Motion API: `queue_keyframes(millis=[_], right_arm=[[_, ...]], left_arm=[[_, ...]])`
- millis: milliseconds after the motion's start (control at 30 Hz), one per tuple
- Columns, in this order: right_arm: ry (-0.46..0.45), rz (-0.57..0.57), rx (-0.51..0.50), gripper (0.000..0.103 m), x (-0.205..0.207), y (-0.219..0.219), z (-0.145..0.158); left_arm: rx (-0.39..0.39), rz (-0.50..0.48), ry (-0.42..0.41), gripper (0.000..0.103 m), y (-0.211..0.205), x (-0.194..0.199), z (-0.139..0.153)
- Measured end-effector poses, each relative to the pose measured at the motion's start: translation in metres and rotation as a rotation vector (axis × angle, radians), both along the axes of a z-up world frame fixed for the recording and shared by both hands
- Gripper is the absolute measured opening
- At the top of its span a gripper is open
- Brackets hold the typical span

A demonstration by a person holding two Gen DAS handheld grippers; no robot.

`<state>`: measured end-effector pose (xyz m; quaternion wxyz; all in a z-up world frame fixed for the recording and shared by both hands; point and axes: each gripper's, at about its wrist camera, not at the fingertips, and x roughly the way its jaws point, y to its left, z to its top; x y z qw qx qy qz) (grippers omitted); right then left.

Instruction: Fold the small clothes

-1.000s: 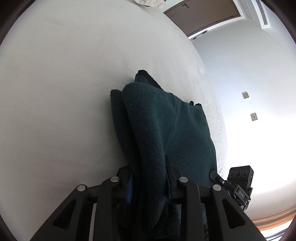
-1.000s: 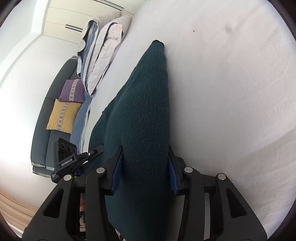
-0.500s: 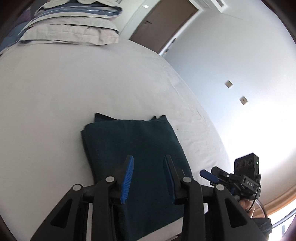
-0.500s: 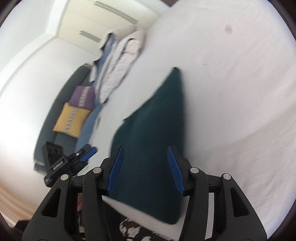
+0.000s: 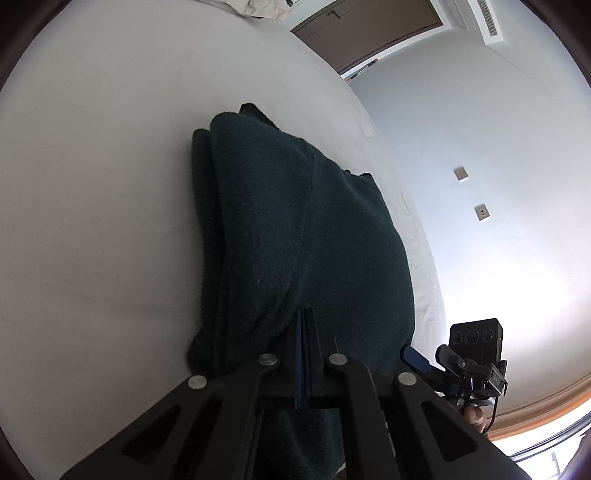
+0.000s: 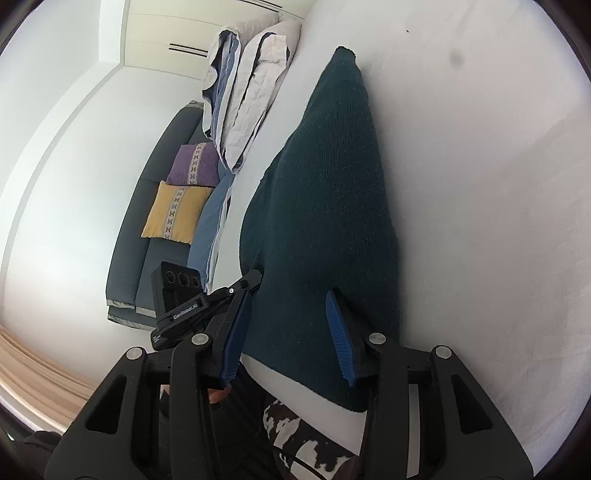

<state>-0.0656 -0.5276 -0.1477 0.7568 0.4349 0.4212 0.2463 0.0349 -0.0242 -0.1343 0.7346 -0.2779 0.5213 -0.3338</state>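
Note:
A dark green knitted garment (image 5: 295,236) lies folded on the white bed (image 5: 92,177). My left gripper (image 5: 303,325) is shut at the garment's near edge, its jaws pressed together with cloth bunched around the tips; whether cloth is pinched between them I cannot tell. In the right wrist view the same garment (image 6: 325,192) stretches away from me. My right gripper (image 6: 291,306) is open, its blue-padded fingers (image 6: 338,328) straddling the garment's near end without closing on it. The other gripper shows in each view, the right one (image 5: 476,354) and the left one (image 6: 184,295).
Folded grey and blue bedding (image 6: 251,92) is piled at the head of the bed. A dark sofa (image 6: 147,236) with a purple cushion (image 6: 194,164) and a yellow cushion (image 6: 175,212) stands beyond the bed's left side. A brown door (image 5: 373,29) and a white wall (image 5: 480,166) are to the right.
Half a second ago both grippers were open above the flat garment. Now the left gripper has shut at the garment's near edge and the right has lowered around it, still open.

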Motion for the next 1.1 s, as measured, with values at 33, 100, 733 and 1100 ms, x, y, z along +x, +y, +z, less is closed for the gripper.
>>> queue_keyframes(millis=[33,100,733,1100], right_arm=[[-0.016,0.012,-0.005,0.043,0.0,0.002,0.006],[-0.043,0.044,-0.006,0.043,-0.002,0.007,0.013],[-0.145,-0.133,-0.432,0.059,-0.042,0.006,0.079],[-0.472,-0.354,-0.943,0.099,-0.069,0.069,0.182]], left_arm=[[-0.008,0.0,0.002,0.004,0.001,0.0,-0.001],[-0.001,-0.003,-0.007,0.004,-0.001,-0.001,-0.001],[0.314,0.105,-0.388,0.095,-0.003,-0.066,0.092],[0.722,0.479,-0.89,0.103,0.009,-0.141,0.19]])
